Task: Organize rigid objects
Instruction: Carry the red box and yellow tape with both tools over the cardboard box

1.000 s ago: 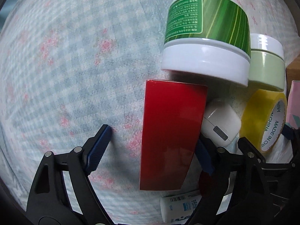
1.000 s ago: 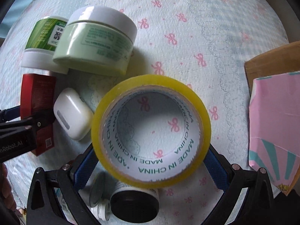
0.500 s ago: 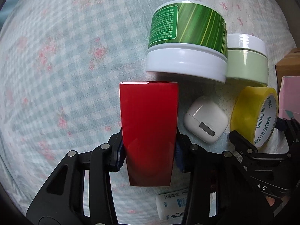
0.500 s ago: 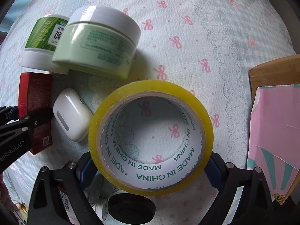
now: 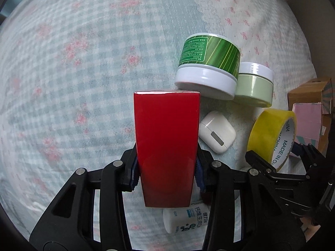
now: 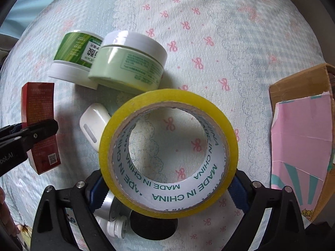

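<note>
While clamped on the red box [image 5: 166, 146], left tool [image 5: 166, 173]; right tool [image 6: 167, 186] gripping tape roll [image 6: 168, 150].

A bow-patterned bedsheet [image 6: 209, 41] lies beneath a cardboard box [image 6: 293, 87] at right.

The box [image 5: 166, 146] sat between the two fingers of the left gripper [image 5: 166, 175], up off the bedspread [image 5: 73, 83]. To the right of the box lay the small case [image 5: 217, 133] on the bedspread. Behind the case stood two jars, the striped jar [image 5: 207, 62] on the left and the plain jar [image 5: 254, 90] just beside it on the right, touching. The tape roll [image 6: 168, 152] sat between the fingers of the right gripper [image 6: 168, 188], to the right of the case. Farther right was the cardboard box [image 6: 301, 87]. A small bottle [image 5: 186, 217] lay under the held box, near the camera.
</note>
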`<state>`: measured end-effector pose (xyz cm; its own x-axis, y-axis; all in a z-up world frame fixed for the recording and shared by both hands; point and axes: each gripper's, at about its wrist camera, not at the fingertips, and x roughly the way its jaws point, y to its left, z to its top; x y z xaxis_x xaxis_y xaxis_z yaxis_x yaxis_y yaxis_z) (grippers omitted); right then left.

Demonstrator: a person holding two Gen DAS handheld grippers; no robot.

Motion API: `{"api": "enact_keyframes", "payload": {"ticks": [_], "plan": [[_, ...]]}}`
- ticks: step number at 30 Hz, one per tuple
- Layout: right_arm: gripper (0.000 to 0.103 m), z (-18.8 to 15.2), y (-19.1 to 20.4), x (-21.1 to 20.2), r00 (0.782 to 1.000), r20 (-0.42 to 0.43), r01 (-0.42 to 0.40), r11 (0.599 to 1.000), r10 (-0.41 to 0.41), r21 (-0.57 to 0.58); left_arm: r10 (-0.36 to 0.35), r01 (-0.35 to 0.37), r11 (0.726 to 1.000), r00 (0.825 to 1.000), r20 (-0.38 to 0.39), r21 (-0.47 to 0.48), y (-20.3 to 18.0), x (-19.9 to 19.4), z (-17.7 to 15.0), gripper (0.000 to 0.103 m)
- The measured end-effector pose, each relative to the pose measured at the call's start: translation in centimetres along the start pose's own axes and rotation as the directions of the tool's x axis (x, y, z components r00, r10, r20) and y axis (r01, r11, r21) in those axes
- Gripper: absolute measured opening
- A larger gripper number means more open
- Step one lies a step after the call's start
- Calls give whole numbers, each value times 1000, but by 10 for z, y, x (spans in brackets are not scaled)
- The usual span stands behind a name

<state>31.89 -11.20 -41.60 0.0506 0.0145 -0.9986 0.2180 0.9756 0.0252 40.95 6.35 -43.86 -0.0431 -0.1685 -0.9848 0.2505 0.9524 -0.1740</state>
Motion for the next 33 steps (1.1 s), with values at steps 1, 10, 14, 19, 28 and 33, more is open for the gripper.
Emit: {"api": "enact_keyframes", "payload": {"ticks": [1,10,14,19,28,33], "plan": [[94,-1,-1,-5,1000,5,-1,1000,1,-1,-3,3,1000,1000,6,-6,3,-4,-1,38],[94,-10,-12,-87,995,82,-51,998,53,-24,-5,5,1000,996,92,5,2,-111,-41,38],[94,-18,-25,-138,988,134,-78,996,82,-32,-11,6,1000,989,149,29,-28,-150,-45,38],[94,-25,-42,-190,976,197,-75,994,88,-75,-38,26,998,978,206,60,-84,-182,-40,38],[94,-37,-143,-260,965,252,-28,983,74,-181,-79,70,997,959,273,42,-194,-223,-55,38],[94,-30,-217,-267,967,247,-2,976,56,-216,-119,122,992,955,271,6,-269,-218,-57,38]]}}
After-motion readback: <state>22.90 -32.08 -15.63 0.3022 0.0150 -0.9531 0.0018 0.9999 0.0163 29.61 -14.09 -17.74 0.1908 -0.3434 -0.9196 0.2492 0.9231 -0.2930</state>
